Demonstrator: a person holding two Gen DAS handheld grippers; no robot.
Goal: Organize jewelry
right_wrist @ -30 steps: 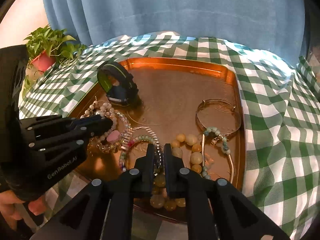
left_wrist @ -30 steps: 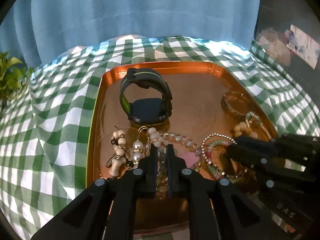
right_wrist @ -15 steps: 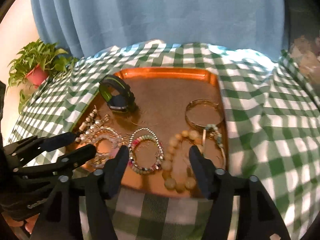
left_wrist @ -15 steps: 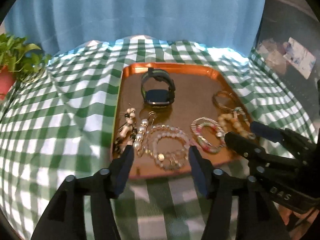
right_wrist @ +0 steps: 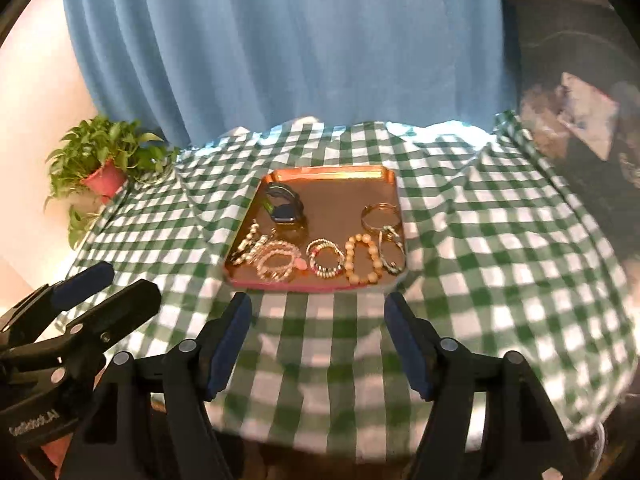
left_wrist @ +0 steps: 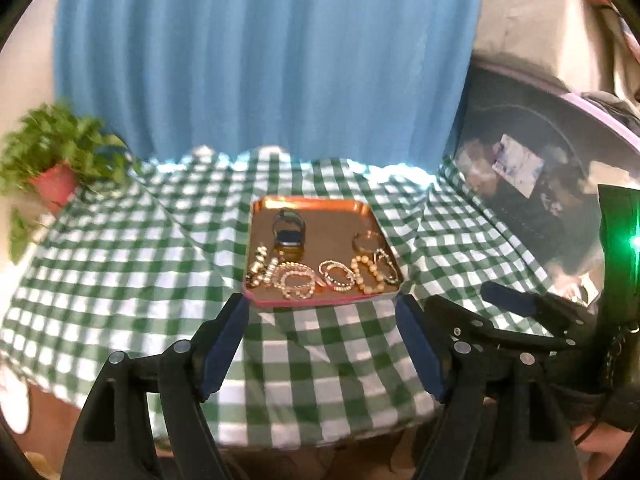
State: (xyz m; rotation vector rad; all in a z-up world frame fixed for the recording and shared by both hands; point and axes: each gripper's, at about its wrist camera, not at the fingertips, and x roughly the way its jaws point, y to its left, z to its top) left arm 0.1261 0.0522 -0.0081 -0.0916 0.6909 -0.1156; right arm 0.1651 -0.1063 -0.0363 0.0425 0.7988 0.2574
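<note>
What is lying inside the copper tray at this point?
In the copper tray: a black smartwatch, a thin bangle and beaded bracelets along its near edge. Where the pieces overlap, what lies underneath is hidden.

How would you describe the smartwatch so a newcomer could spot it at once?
Start at the copper tray in the middle of the green checked tablecloth. The smartwatch stands in the tray's far left part, behind the front row of bracelets. It is the only dark, chunky piece, with a black strap lined in green, while its neighbours are pale beads or thin metal.
</note>
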